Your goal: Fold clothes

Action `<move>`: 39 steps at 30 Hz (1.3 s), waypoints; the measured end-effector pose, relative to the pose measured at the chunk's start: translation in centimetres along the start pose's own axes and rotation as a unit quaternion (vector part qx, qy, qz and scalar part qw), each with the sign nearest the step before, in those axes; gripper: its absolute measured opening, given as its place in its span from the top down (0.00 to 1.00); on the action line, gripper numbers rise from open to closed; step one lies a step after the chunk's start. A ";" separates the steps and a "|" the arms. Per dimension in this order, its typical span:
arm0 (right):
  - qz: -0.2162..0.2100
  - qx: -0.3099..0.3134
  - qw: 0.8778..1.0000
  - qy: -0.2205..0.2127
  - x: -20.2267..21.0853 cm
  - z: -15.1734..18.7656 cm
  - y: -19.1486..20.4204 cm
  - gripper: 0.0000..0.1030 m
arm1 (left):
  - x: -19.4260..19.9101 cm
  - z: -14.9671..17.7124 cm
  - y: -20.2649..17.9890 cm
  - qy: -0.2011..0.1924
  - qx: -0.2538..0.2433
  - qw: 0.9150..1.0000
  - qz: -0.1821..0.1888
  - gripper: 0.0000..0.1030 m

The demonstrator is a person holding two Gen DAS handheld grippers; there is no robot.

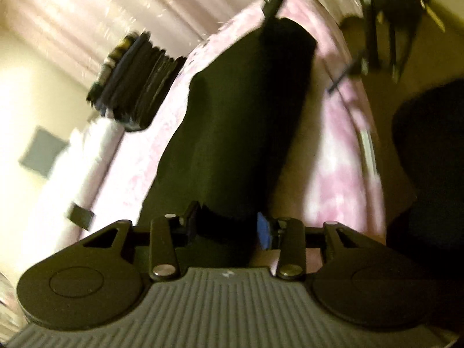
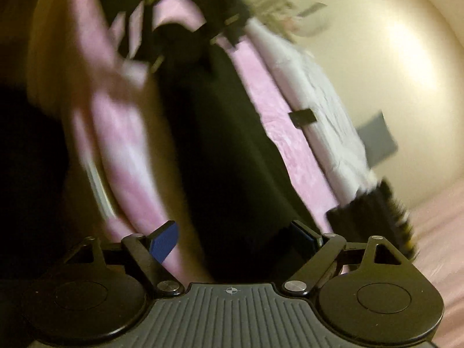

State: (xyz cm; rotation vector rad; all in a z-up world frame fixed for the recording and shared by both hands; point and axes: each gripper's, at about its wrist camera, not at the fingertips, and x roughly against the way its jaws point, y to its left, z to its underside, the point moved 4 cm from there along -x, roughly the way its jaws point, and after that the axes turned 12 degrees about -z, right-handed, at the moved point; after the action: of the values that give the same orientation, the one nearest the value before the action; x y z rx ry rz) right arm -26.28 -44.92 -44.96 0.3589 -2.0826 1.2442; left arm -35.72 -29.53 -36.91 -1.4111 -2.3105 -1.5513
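Folded stack [image 2: 380, 217] smeared by blur — items indistinguishable

Counting what is showing
One dark garment [image 1: 232, 121] is lying on one pink bed [image 1: 342, 156]; one folded stack [image 1: 136, 84] is sitting alongside.

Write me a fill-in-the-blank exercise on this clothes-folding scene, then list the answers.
1. The long garment lying on the bed is ____ in colour.
2. The bedspread under it is ____ and white.
3. The right gripper has its jaws ____.
4. The stack of folded clothes rests on the ____.

Answers: black; pink; open; bed
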 end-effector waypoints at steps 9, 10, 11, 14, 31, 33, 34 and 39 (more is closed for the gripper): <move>-0.037 -0.039 0.998 0.032 -2.8 1.1 -1.7 0.65 | 1.8 0.8 -2.7 -0.003 -0.117 0.991 -0.061 0.58; -0.034 -0.049 0.998 0.026 -2.5 0.9 -1.9 0.67 | 1.8 1.4 -3.3 0.001 -0.151 0.985 -0.078 0.58; -0.032 -0.058 0.998 0.018 -2.2 0.6 -2.1 0.67 | 1.8 2.0 -4.0 0.005 -0.185 0.978 -0.095 0.58; -0.029 -0.059 0.998 0.011 -1.3 0.1 -2.4 0.67 | 1.4 3.1 -4.5 0.013 -0.226 0.967 -0.118 0.51; -0.031 -0.046 0.998 -0.015 1.5 2.3 -6.4 0.65 | -0.8 3.2 1.1 0.050 -0.081 0.995 -0.025 0.68; -0.017 -0.046 0.998 -0.031 2.6 1.0 -10.1 0.65 | -0.8 2.4 3.8 0.048 -0.061 0.997 -0.025 0.68; -0.007 -0.042 0.998 -0.037 2.8 0.2 -11.8 0.65 | -0.8 2.0 5.2 0.047 -0.052 0.997 -0.028 0.69; 0.034 -0.028 0.996 -0.081 4.6 -3.4 -17.1 0.65 | 0.8 0.5 11.2 0.053 -0.055 0.994 -0.072 0.71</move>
State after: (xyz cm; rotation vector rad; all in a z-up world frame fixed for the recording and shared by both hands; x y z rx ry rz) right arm -18.99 -50.17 -29.33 0.3772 -2.2796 1.2276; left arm -28.38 -27.54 -28.66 -1.1728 -2.3421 -1.7724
